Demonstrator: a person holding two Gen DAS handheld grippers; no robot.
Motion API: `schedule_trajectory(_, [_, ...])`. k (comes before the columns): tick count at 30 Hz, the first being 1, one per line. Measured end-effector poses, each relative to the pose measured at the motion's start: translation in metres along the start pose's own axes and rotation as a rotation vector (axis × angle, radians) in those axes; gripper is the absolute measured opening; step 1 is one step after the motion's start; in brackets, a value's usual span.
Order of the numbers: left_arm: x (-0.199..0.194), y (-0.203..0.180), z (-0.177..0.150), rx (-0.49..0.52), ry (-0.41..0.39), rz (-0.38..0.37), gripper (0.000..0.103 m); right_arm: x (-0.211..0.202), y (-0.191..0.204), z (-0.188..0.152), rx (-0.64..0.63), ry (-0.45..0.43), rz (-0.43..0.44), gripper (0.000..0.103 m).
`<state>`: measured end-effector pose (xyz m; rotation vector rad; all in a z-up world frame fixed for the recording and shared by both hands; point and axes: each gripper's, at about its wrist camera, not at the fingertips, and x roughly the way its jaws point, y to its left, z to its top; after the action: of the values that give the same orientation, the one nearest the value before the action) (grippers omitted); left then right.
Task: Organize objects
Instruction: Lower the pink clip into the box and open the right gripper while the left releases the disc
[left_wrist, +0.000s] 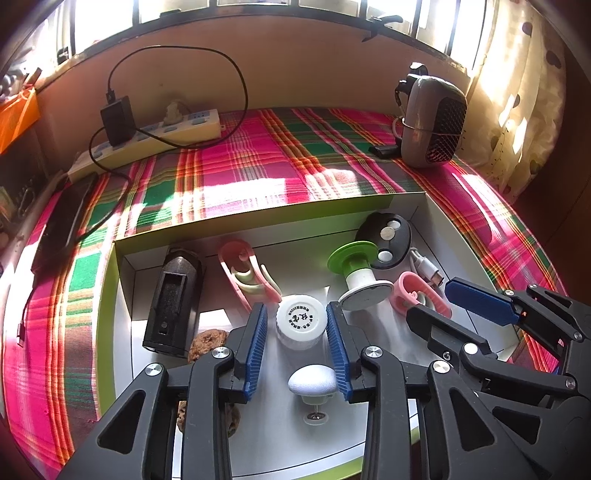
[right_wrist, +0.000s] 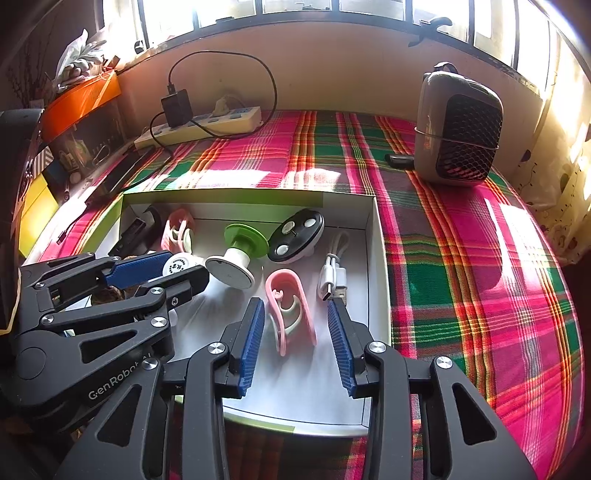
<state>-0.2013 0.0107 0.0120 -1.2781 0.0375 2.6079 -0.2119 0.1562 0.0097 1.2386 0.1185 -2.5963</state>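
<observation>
We see left tool (left_wrist: 295, 325) spread around white cap (left_wrist: 300, 320) in box (right_wrist: 376, 251), pads apart; right tool (right_wrist: 295, 332) spread around pink clip (right_wrist: 290, 310). Risk: crowded box, fingers nudge spool (left_wrist: 360, 273).

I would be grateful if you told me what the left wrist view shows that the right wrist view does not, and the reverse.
Only the left wrist view shows the small white domed pin and the whole upright black rectangular case. Only the right wrist view shows the full coiled white charging cable and the whole pink plastic clip lying between the open right gripper. Both show the green-edged white cardboard box, the green-and-white spool, the white round screw cap between the open left gripper, and the grey fan heater.
</observation>
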Motion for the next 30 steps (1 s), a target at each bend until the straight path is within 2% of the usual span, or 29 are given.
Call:
schedule_trajectory(3, [-0.004, 0.001, 0.000, -0.002, -0.009, 0.001, 0.031, -0.004, -0.001, -0.001, 0.008, -0.011, -0.007, 0.047])
schedule_trajectory(8, [-0.010, 0.002, -0.002, -0.012, -0.025, 0.004, 0.032, -0.007, -0.001, -0.002, 0.020, -0.012, 0.003, 0.049])
schedule_trajectory(19, [-0.036, 0.003, -0.009, -0.032, -0.075, 0.037, 0.032, -0.026, 0.001, -0.009, 0.027, -0.054, 0.019, 0.050])
schedule_trajectory(30, [-0.071, 0.003, -0.034, -0.059, -0.125, 0.089, 0.032, -0.050, 0.009, -0.021, 0.010, -0.096, 0.026, 0.050])
